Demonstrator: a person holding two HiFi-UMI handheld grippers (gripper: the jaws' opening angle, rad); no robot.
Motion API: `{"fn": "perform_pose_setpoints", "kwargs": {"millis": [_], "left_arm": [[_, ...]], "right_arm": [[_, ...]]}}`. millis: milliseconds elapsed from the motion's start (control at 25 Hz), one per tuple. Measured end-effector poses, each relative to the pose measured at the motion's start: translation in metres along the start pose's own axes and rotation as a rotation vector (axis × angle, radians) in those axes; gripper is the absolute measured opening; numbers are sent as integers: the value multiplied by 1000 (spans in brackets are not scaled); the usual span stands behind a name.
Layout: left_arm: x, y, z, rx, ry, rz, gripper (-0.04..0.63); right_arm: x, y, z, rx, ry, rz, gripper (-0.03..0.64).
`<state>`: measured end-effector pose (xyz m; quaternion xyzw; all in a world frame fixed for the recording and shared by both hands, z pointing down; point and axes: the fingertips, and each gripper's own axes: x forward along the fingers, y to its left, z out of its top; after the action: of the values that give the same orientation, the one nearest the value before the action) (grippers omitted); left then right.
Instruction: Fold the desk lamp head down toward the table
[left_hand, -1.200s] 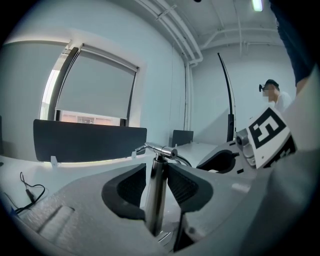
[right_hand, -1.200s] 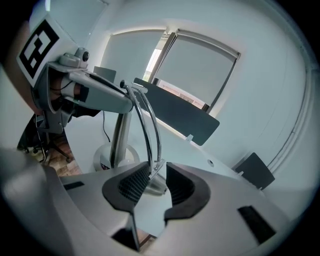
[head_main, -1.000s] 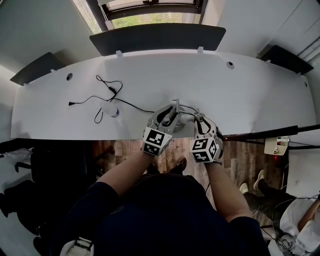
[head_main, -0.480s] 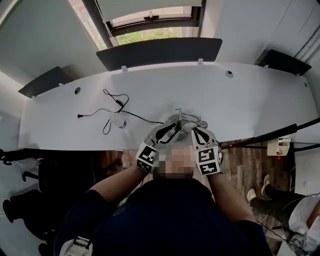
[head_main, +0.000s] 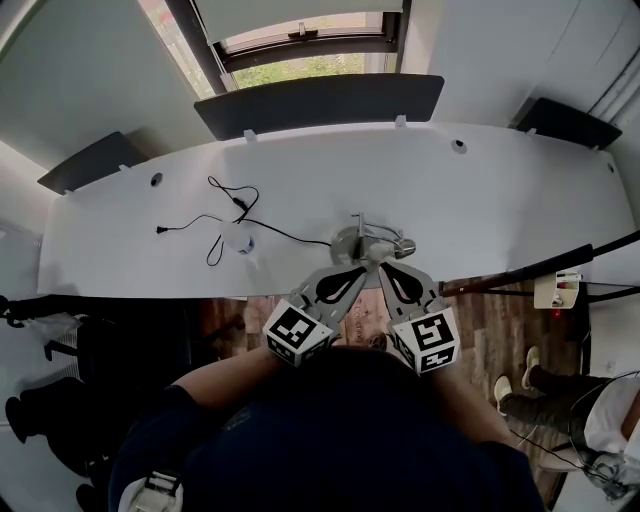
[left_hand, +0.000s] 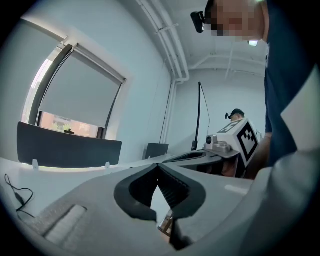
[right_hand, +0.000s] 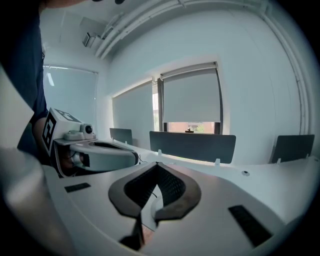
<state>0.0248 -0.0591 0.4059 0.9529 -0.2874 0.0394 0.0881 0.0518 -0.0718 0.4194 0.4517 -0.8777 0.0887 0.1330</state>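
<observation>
- Long white curved desk: spanning the room beneath pale grey walls.
- Dark grey partition screen: standing along the desk's far edge.
- Window: showing greenery behind the screen, with its blind partly drawn.
- Wooden plank floor: showing below the desk's near edge.
- Left gripper and right gripper: hovering side by side over the near edge. Their cubes are carrying black-and-white square markers. Both pairs of jaws have just been closing and are now meeting tip to tip with nothing between them.
- Silver metal desk lamp: sitting on its round base near the front edge, just beyond both tips and apart from them. Its head's tilt is hard to judge from above.
- Thin black cable: trailing leftward from the lamp.
- Small white box: hanging off the desk's right; its markings are too small to read.
</observation>
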Motion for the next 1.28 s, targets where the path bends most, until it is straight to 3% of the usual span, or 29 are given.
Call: {"fn": "perform_pose_setpoints", "kwargs": {"millis": [480,1280], "left_arm": [[-7,-10,-4,9,-9,17,6],[-18,-16,-5,17,-10,24,6]], "right_arm": [[-12,5,1,23,-71,7,9],[-11,21,-6,10,-47,49,9]]}}
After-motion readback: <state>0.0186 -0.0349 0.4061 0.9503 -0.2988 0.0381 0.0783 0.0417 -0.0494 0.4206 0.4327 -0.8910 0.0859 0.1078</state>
